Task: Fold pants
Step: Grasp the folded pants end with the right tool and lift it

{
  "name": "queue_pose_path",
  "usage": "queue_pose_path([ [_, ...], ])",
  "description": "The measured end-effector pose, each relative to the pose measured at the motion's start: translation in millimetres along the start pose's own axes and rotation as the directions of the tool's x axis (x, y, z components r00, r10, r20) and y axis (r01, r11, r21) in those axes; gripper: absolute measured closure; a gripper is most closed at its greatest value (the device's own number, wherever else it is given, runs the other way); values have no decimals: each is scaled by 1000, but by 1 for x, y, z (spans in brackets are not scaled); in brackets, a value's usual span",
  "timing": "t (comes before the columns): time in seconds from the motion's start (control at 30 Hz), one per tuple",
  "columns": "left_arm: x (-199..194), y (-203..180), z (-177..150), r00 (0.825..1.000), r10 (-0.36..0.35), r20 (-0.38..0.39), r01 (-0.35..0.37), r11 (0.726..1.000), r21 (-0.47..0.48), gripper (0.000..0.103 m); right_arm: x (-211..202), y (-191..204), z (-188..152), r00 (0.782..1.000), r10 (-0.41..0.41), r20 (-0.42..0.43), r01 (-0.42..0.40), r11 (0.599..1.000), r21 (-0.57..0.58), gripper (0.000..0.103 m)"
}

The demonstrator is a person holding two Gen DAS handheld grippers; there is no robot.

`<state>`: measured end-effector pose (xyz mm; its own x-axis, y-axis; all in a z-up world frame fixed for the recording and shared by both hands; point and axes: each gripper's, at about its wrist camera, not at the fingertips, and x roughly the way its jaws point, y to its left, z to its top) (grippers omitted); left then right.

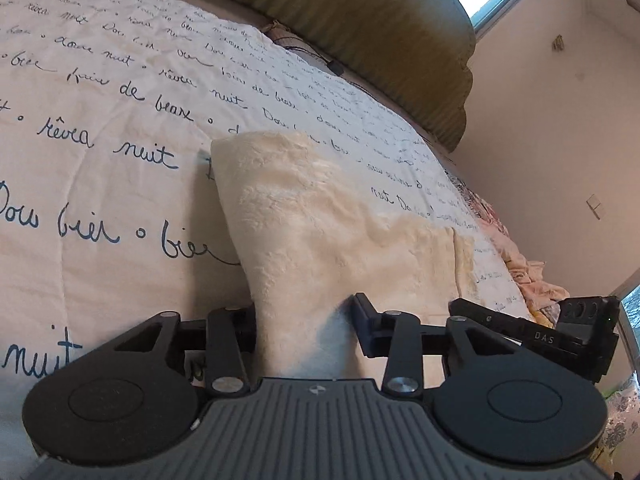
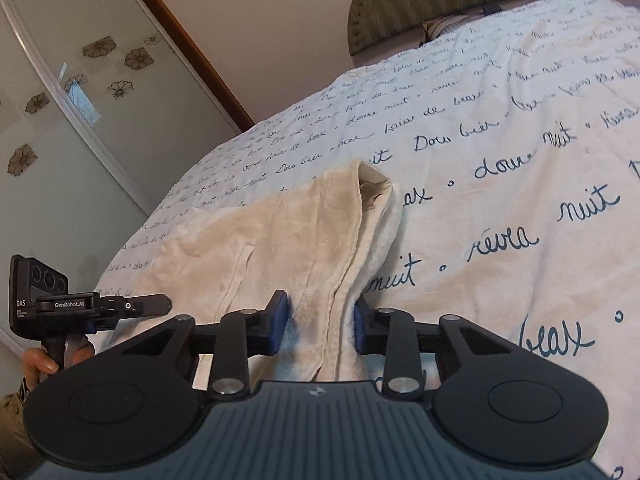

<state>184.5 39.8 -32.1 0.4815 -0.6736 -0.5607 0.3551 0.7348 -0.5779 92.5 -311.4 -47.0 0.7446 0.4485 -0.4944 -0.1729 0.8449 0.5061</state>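
Both grippers hold the near edge of the cream pants [image 1: 320,216]: the left gripper [image 1: 304,328] and the right gripper [image 2: 320,324] each have jaws clamped on fabric. The pants lie on the bed [image 1: 100,140]. A fold seems in hand; next, both should carry the edge forward evenly. Only the right view shows the pants' far open end.

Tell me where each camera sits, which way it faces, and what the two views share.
Left wrist: on the left gripper, looking along its fingers across the bed toward the headboard and window; the right gripper's device shows at right.
Right wrist: on the right gripper, facing the headboard and a glass door; the left gripper's device and the hand holding it show at left.
Shared: both show the cream pants pinched between fingers, lying on the script-printed bedspread.
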Motion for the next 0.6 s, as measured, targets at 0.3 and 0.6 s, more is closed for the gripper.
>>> queue_pose_path([
  [0.3,-29,-42,-6,986,89,139,-115,975,188,76,-19,46,21,994,84,71,-75,990,-123,82],
  [0.6,-43,-42,31,953,169,250,-234,937,260,77,19,71,54,993,91,78,-73,975,-209,82],
])
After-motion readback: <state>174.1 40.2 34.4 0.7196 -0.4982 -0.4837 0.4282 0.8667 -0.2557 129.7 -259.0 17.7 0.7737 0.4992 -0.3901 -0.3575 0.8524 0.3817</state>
